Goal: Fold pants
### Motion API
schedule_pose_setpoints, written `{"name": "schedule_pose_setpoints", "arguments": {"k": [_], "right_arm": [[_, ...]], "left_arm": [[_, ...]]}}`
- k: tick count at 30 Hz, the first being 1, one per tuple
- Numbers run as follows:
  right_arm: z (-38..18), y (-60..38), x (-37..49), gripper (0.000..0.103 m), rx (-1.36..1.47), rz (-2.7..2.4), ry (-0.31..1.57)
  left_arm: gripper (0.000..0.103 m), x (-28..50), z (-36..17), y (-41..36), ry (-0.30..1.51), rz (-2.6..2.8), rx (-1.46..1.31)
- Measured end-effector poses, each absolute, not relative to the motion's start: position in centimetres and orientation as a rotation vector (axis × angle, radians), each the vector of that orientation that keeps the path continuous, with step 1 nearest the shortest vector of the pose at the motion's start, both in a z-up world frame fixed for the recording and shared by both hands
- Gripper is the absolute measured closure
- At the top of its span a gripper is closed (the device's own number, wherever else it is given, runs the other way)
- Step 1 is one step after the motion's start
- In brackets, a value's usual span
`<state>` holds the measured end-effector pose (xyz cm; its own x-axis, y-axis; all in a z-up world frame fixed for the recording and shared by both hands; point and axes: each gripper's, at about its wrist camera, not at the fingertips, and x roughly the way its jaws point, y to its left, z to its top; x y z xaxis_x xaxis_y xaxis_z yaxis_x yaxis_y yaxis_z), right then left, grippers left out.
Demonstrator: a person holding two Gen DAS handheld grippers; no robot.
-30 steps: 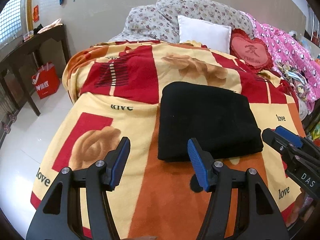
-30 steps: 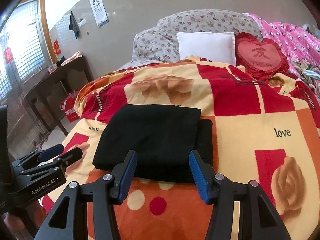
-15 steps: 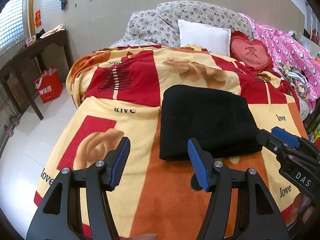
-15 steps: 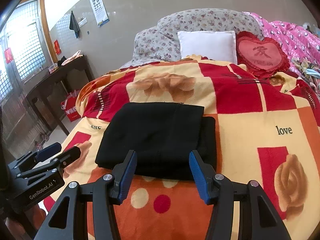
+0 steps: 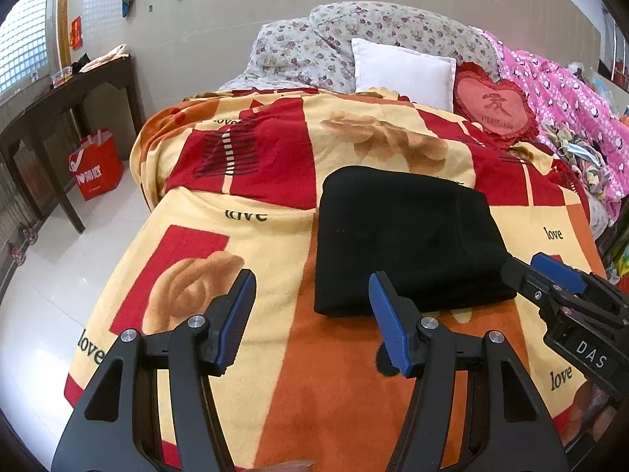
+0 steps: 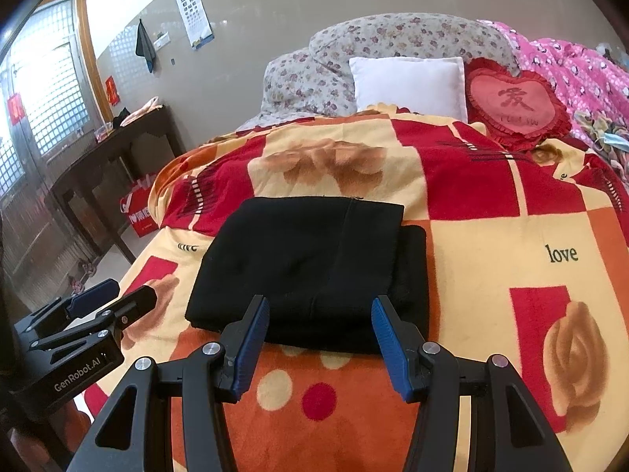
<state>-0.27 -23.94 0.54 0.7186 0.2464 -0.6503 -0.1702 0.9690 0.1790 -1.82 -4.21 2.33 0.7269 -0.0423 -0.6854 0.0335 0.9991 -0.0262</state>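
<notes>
The black pants [image 5: 405, 236] lie folded into a compact rectangle on the red, yellow and orange blanket [image 5: 243, 236]; they also show in the right wrist view [image 6: 314, 263]. My left gripper [image 5: 310, 306] is open and empty, held above the blanket just short of the pants' near left corner. My right gripper [image 6: 320, 330] is open and empty, held above the pants' near edge. The right gripper also shows at the right of the left wrist view [image 5: 550, 279], and the left gripper at the left of the right wrist view [image 6: 106, 299].
At the head of the bed are floral pillows [image 5: 354, 39], a white pillow [image 5: 401, 70], a red heart cushion [image 5: 495, 106] and a pink quilt [image 5: 570, 98]. A dark wooden table [image 5: 59, 110] and a red bag [image 5: 94, 169] stand on the floor to the left.
Both grippers have drawn back a little from the folded pants and stay open. The pants have not moved.
</notes>
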Motion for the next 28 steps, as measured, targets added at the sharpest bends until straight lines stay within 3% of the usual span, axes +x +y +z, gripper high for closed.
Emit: {"name": "schedule_pose_setpoints", "arguments": {"k": [28], "right_arm": [[-0.9,-26.1,0.7,0.05,0.129,0.205,0.773]], "left_arm": [[0.043,-1.5,1.5,-3.7,0.738,-0.044,-0.04]]}}
